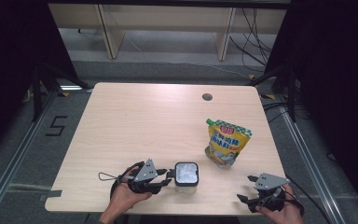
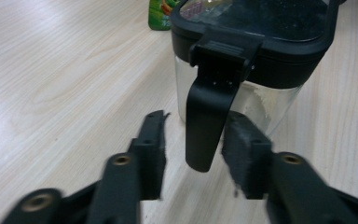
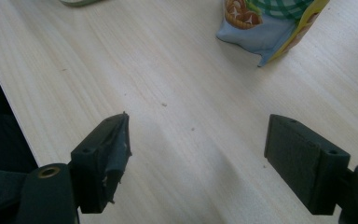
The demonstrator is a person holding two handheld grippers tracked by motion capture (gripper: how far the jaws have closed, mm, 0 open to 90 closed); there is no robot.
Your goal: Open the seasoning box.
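From above, the box [image 1: 186,174] sits near the table's [image 1: 135,121] front edge, the left gripper [image 1: 167,179] at its side, the pouch [image 1: 226,143] toward the right edge. In the left gripper view, the jaws stand apart around the box's latch [image 2: 208,112], not pressing it. In the right gripper view, the right gripper [image 3: 198,158] is wide open over bare wood by the front edge.

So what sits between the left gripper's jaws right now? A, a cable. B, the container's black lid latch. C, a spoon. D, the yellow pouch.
B: in the left gripper view the black latch of the container hangs down between the jaws of the left gripper, with gaps either side.
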